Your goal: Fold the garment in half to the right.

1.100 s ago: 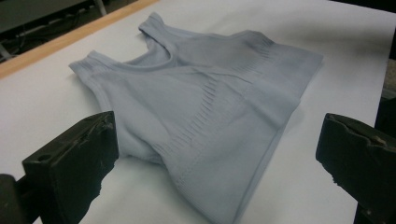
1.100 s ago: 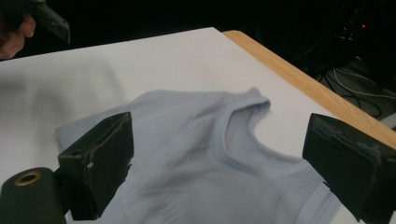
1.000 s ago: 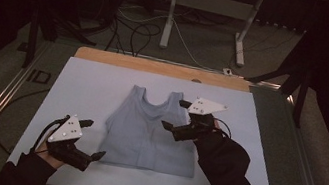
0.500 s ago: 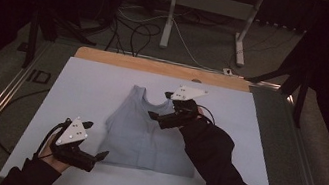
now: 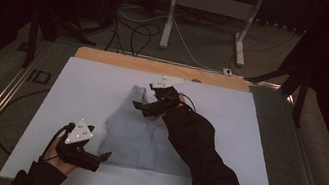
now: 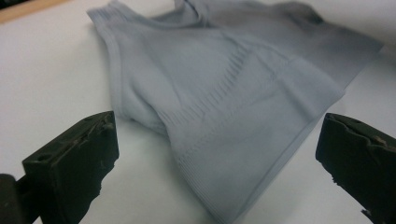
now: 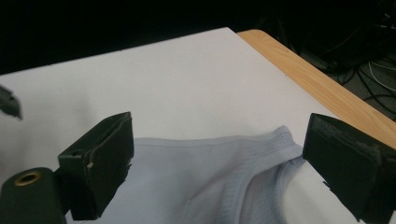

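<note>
Seen from the high view, a pale grey-blue tank top (image 5: 138, 131) lies flat near the middle of a white table surface (image 5: 256, 138), its straps toward the far wooden edge (image 5: 122, 60) and its hem toward the person. The left gripper (image 5: 99, 158) rests low at the near left, held in a hand (image 5: 58, 156), its tips just beside the garment's near-left hem corner; from here its jaws look spread, though the dim light makes that hard to judge. The right gripper (image 5: 139, 106) reaches across from a dark sleeve (image 5: 202, 154) and hovers over the top's upper part, between the straps; its jaw gap cannot be read from above. In the left gripper view, the left gripper (image 6: 217, 154) shows both black jaws standing wide apart with nothing between them, and the tank top (image 6: 233, 88) spreads across the white surface just ahead, a hem corner pointing down into the gap and ribbed stitching running across the fabric. In the right gripper view, the right gripper (image 7: 217, 154) likewise holds its jaws well apart and empty, poised above the tank top (image 7: 205, 168), whose strap and curved neckline lie between them, with the wooden edge (image 7: 308, 74) running off at right.
</note>
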A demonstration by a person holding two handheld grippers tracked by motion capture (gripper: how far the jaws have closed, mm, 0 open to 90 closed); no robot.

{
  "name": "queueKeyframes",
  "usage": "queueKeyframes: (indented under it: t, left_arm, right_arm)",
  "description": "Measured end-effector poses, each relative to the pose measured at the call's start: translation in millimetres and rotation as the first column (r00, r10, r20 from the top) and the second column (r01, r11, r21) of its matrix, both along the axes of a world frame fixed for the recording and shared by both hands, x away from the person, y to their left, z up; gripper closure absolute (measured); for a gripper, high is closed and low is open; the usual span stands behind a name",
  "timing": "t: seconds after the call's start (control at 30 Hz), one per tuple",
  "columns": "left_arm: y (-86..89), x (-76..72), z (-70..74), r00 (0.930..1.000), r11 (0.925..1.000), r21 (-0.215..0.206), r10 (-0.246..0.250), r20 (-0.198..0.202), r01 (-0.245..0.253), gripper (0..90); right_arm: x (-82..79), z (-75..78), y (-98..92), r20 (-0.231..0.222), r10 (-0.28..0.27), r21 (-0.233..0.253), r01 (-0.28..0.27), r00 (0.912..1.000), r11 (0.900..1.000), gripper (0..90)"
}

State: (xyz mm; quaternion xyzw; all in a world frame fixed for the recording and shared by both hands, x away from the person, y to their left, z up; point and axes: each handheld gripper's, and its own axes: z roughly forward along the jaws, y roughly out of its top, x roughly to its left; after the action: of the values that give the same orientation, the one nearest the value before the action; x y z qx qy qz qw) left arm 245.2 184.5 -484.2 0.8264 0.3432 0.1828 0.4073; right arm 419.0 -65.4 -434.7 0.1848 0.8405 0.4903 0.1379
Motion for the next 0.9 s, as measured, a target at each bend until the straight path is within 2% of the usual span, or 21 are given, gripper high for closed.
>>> queueKeyframes:
  t: [0.07, 0.23, 0.27, 0.3, 0.53, 0.63, 0.67, 0.8, 0.9]
  left_arm:
    - [-0.8, 2.2, -3.8, 0.9994, 1.0, -0.002, -0.007, -0.035, 0.007, 0.5]
    - [-0.4, 6.9, -11.7, 0.9964, 1.0, -0.009, -0.001, -0.085, 0.0, 0.5]
    - [-0.4, 6.9, -11.7, 0.9964, 1.0, -0.009, -0.001, -0.085, 0.0, 0.5]
    - [-0.4, 8.9, -15.0, 0.9938, 1.0, -0.003, -0.001, -0.111, 0.001, 0.5]
    - [-2.6, 12.2, -24.5, 0.9887, 0.999, 0.03, -0.027, -0.147, 0.032, 4.4]
    - [-4.2, 13.7, -28.8, 0.9836, 0.9978, 0.049, -0.035, -0.177, 0.044, 6.4]
    - [-4.3, 14.5, -29.8, 0.9823, 0.9981, 0.048, -0.027, -0.185, 0.037, 8.3]
    - [-1.8, 16.1, -31.5, 0.9816, 0.9983, 0.047, -0.025, -0.189, 0.035, 14.3]
    - [-1.4, 18.5, -34.2, 0.9792, 0.9961, 0.064, -0.047, -0.198, 0.06, 18.0]
  right_arm:
    - [5.4, -2.6, 3.5, 0.0, -0.002, -0.012, 0.002, 1.0, 1.0, 10.0]
    - [18.7, -8.9, 12.2, 0.002, -0.03, -0.054, 0.031, 0.9995, 0.998, 10.0]
    - [18.7, -8.9, 12.2, 0.002, -0.03, -0.054, 0.031, 0.9995, 0.998, 10.0]
    - [21.6, -10.3, 13.5, -0.01, -0.03, -0.054, 0.03, 0.9995, 0.998, 10.0]
    - [41.3, -18.7, 25.4, -0.032, -0.052, -0.071, 0.05, 0.9981, 0.996, 10.0]
    - [47.1, -21.0, 30.3, -0.045, -0.057, -0.076, 0.054, 0.9974, 0.996, 10.0]
    - [51.2, -23.5, 34.6, -0.047, -0.062, -0.091, 0.057, 0.997, 0.994, 9.9]
    - [56.5, -27.3, 38.1, -0.052, -0.065, -0.096, 0.06, 0.9965, 0.994, 10.0]
    - [61.3, -31.2, 41.2, -0.059, -0.069, -0.105, 0.063, 0.9959, 0.992, 10.0]
